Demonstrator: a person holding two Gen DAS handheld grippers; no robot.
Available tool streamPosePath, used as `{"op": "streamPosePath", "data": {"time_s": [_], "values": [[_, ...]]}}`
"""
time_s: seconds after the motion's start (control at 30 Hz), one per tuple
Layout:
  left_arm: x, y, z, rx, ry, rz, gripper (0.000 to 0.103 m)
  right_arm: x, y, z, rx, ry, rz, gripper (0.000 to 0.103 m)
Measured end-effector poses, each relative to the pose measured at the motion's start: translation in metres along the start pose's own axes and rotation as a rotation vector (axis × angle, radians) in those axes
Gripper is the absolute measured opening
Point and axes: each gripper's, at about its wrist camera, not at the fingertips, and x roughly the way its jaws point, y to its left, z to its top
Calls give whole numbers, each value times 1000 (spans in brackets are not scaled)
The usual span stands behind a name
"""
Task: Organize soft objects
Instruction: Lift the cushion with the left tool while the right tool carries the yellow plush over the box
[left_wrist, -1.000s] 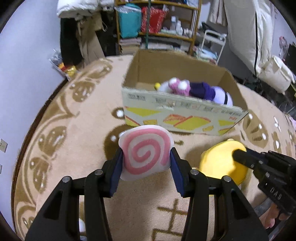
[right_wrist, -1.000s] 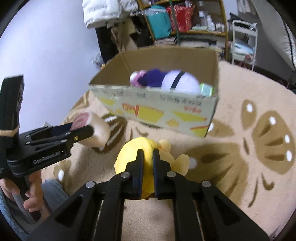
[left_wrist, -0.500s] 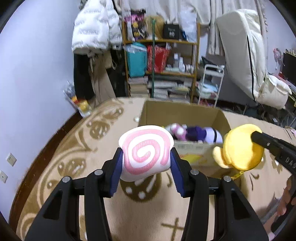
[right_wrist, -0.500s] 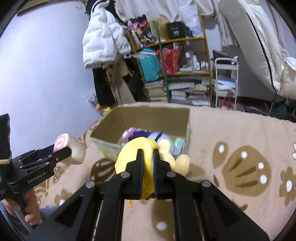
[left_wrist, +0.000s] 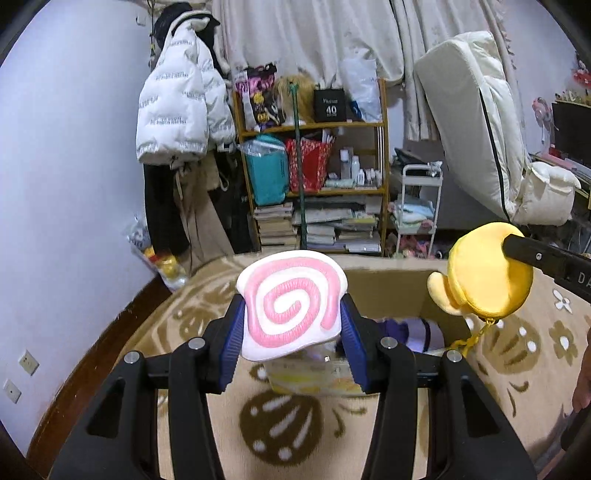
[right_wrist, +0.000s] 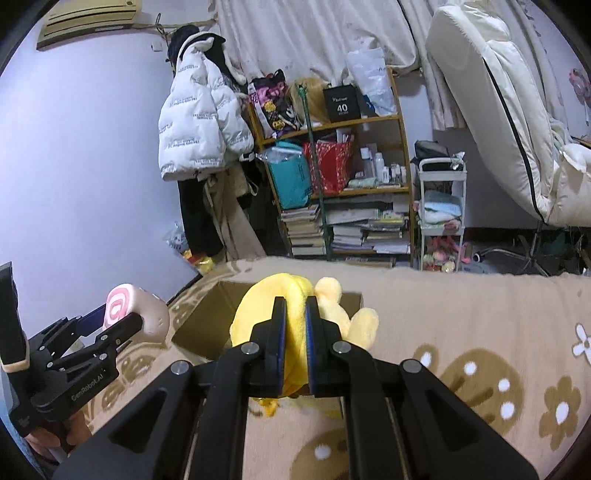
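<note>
Cluttered bedroom; beige patterned carpet (left_wrist: 207, 325) underfoot, with the open cardboard box (left_wrist: 391, 291) sitting on it as the landmark. Beyond the box stood a wooden shelf (left_wrist: 314, 184) crammed with books and bags, a white puffer jacket (left_wrist: 177, 110) hanging to its left, and a folded mattress (left_wrist: 476, 122) leaning to its right.

Your left tongs (left_wrist: 291, 332) were parted about halfway and clamped on the pink-swirl plush (left_wrist: 291, 299), held in the air on the near side of the box. Your right tongs (right_wrist: 293, 339) were squeezed nearly closed, pinching the yellow plush (right_wrist: 258, 314) through its body, raised above the near edge of the box. A purple toy (left_wrist: 395, 328) already lay inside the box.

Risks, as judgement: the yellow plush was gripped by a thin pinch of stuffing, so a quick swing could let it slip out short of the box. Its dangling chain (left_wrist: 476, 336) might snag the cardboard rim. Both toys were near each other over one opening; releasing together could make them collide and one could bounce onto the carpet.
</note>
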Motion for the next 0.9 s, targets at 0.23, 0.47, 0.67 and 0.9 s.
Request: {"op": "streamPosePath", "data": {"time_s": [0.23,0.47,0.67,0.9], "values": [[19,-1,13,21,-39,6,48,19,-3,23,-5,-41,-4,10],[46,-4,9,27,-20,4,48,39,-2,34,-21,-58,-10,10],[66,-6,3,10,22,-20,49,60,-4,22,-19,-18,0,10],[88,-17,-13,41,118,-54,58,83,-5,2,-9,60,46,13]]}}
